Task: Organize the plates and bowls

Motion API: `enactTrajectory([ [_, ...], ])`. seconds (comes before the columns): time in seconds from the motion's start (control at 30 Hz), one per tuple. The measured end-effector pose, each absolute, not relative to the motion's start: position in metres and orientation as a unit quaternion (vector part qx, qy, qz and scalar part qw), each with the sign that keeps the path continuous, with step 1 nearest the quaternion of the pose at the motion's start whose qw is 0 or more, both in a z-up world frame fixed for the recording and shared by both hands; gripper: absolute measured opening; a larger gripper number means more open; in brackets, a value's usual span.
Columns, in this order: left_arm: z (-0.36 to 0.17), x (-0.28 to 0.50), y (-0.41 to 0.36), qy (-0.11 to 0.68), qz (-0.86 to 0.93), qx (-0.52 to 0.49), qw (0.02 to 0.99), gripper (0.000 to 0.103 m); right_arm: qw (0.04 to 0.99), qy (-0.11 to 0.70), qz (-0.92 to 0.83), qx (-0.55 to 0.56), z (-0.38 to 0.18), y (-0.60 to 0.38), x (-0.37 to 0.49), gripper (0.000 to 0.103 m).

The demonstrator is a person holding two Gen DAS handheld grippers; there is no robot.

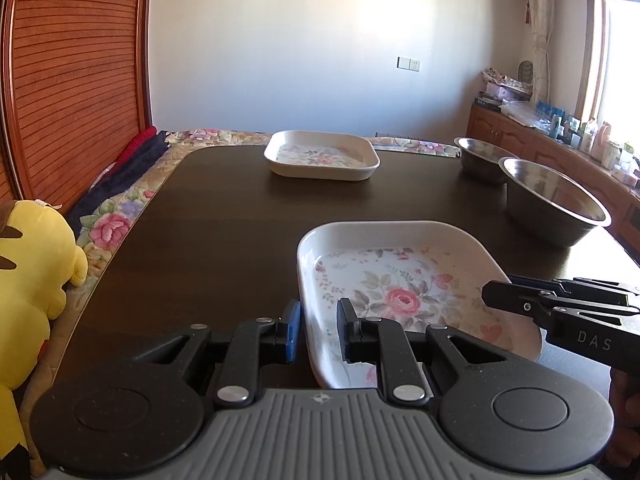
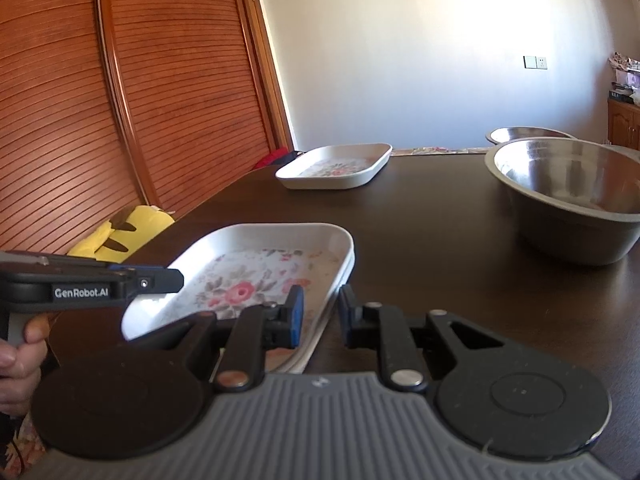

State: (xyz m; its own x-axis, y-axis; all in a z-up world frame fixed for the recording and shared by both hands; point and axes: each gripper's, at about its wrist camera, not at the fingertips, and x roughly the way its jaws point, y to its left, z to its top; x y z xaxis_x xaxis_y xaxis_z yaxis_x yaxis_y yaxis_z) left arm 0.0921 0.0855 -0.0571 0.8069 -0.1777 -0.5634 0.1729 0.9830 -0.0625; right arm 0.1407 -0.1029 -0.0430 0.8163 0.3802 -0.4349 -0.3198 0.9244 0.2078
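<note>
A square white plate with a rose pattern [image 1: 400, 292] lies near me on the dark table [image 1: 224, 220]; it also shows in the right wrist view [image 2: 256, 272]. My left gripper [image 1: 318, 330] is open, its fingers straddling the plate's left rim. My right gripper [image 2: 320, 316] is open, straddling the plate's right rim; it also shows in the left wrist view [image 1: 496, 294]. A second floral plate [image 1: 322, 155] lies at the far middle [image 2: 336, 166]. Two steel bowls, a near one [image 1: 554, 204] and a far one [image 1: 482, 160], stand at the right.
A yellow plush toy [image 1: 32, 264] sits off the table's left edge on a floral quilt [image 1: 116, 228]. A wooden slatted wardrobe [image 2: 100, 100] stands at the left. A cluttered wooden cabinet [image 1: 560, 140] runs along the right wall.
</note>
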Motion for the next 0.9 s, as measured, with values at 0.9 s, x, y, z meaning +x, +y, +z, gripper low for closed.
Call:
enactTrajectory([
  [0.9,-0.015,0.108,0.083,0.249,-0.103,0.017,0.963,0.044,0.962,0.202,0.177,0.038,-0.001,-0.116,0.152,0.021],
])
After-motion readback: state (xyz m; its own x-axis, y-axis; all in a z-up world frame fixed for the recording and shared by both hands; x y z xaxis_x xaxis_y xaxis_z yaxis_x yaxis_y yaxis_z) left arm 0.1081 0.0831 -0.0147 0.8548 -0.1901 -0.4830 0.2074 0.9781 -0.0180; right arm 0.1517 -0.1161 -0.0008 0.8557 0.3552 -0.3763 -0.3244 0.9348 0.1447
